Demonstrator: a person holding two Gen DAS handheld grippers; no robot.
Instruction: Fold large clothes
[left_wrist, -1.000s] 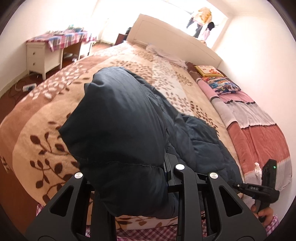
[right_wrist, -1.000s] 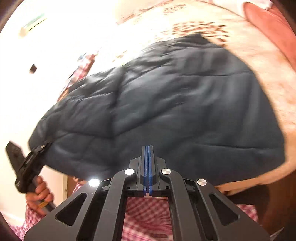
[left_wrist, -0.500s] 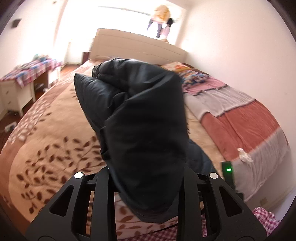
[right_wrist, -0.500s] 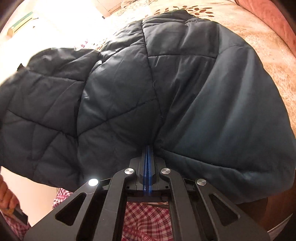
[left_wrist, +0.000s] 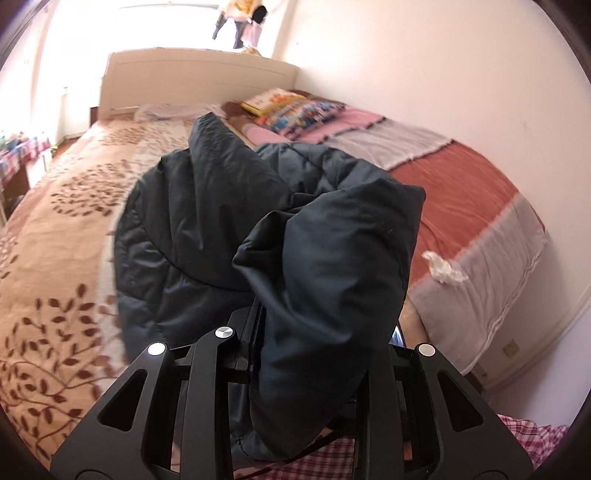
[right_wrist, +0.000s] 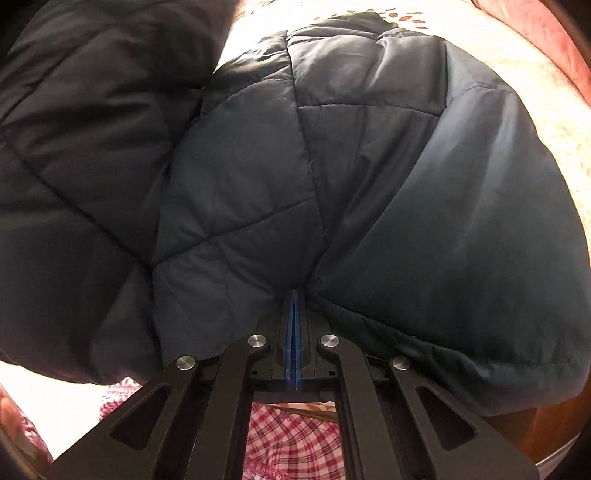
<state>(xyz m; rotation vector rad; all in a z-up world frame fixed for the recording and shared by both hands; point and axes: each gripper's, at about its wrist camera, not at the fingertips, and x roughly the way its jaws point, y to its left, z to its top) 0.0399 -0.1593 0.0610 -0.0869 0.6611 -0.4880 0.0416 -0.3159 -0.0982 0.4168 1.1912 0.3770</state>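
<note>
A dark navy quilted jacket (left_wrist: 207, 229) lies on the bed (left_wrist: 62, 229) at its foot end. My left gripper (left_wrist: 280, 314) is shut on a bunched fold of the jacket, held above the rest; the cloth drapes over its fingers and hides the tips. In the right wrist view the jacket (right_wrist: 332, 166) fills the frame. My right gripper (right_wrist: 294, 295) is shut on the jacket's near edge, blue pads together. The lifted fold hangs at the upper left of that view (right_wrist: 92, 92).
The bed has a beige leaf-pattern blanket and a red and grey striped blanket (left_wrist: 461, 206) on the right. Pillows (left_wrist: 295, 107) and a white headboard (left_wrist: 199, 70) are at the far end. A white wall runs along the right. A crumpled tissue (left_wrist: 441, 267) lies on the striped blanket.
My left gripper has carried its fold of the jacket up and over to the right, across the rest. My right gripper has closed in on the near edge and gripped it.
</note>
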